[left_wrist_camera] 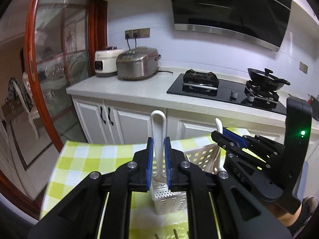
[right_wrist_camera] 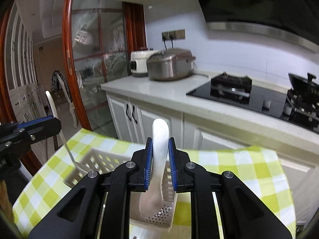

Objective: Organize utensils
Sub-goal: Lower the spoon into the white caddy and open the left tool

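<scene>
White, smooth ladle (right_wrist_camera: 159,159) sat clenched in my right hand-held gripper (right_wrist_camera: 160,155); left hand-held gripper (left_wrist_camera: 158,157) gripped a slotted white spatula (left_wrist_camera: 158,135).

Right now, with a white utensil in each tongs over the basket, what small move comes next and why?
Probably lower the right tongs so the white spoon sinks bowl-first into the white slotted basket. Its bowl already hangs over the perforated bottom, while the left tongs grip a white slotted utensil beside it.
</scene>
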Motion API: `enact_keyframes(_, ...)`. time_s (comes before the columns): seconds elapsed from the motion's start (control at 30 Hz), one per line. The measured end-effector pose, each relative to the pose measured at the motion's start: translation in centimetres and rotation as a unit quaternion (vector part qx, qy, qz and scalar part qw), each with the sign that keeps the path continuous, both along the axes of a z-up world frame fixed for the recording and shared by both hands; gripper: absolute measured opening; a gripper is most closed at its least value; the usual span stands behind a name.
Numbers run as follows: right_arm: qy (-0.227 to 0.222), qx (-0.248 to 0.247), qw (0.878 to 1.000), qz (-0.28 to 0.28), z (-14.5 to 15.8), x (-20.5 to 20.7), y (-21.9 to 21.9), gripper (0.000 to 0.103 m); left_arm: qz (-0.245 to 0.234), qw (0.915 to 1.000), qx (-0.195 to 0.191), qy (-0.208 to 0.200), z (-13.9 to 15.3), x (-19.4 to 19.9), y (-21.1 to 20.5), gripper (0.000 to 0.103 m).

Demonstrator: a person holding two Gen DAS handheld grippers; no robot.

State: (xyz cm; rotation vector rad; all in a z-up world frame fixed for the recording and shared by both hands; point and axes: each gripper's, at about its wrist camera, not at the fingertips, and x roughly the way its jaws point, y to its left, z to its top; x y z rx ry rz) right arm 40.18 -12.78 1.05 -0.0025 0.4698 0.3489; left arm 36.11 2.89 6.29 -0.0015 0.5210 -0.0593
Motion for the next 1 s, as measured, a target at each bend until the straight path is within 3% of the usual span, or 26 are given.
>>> enact_keyframes(0.17, 0.015, -0.004, 1.000, 0.007, -1.5, 0.4, 0.2, 0.016, 0.004, 0.9999, -0.014, -0.004, -3.0, 0.8, -0.2, 0.011)
enact_keyframes(0.33, 0.011, -0.008, 1.000, 0.006, -0.9, 0.0, -0.2, 0.018, 0.015, 0.9997, -0.017, -0.004, -4.0, 0.5, -0.2, 0.016)
enact_keyframes(0.37, 0.009, -0.006, 1.000, 0.006, -0.6, -0.3, -0.5, 0.018, 0.018, 0.9997, -0.018, -0.006, -3.9, 0.3, -0.1, 0.020)
enact_keyframes(0.43, 0.010, -0.004, 1.000, 0.008, 0.0, -1.0, -1.1, 0.019, 0.030, 0.9992, -0.020, -0.019, -3.4, -0.8, 0.4, 0.037)
enact_keyframes(0.5, 0.006, -0.008, 1.000, 0.007, 0.8, -2.5, -2.0, 0.019, 0.046, 0.9976, -0.021, -0.048, -2.5, -2.6, 0.9, 0.059)
enact_keyframes(0.6, 0.003, -0.013, 1.000, 0.008, 1.3, -4.8, -3.1, 0.023, 0.061, 0.9952, -0.027, -0.071, -1.7, -5.6, 1.6, 0.073)
enact_keyframes(0.73, 0.011, -0.018, 1.000, 0.012, 0.7, -8.6, -5.0, 0.043, 0.089, 0.9917, -0.043, -0.082, -2.6, -9.4, 2.2, 0.085)
enact_keyframes(0.87, 0.026, -0.039, 0.999, 0.000, -1.6, -11.7, -6.3, 0.044, 0.096, 0.9928, -0.040, -0.059, -4.8, -11.9, 2.2, 0.092)
enact_keyframes(1.0, 0.071, -0.011, 0.997, -0.019, -4.9, -13.2, -8.3, 0.045, 0.101, 0.9921, -0.067, -0.031, -7.3, -13.8, 2.6, 0.096)
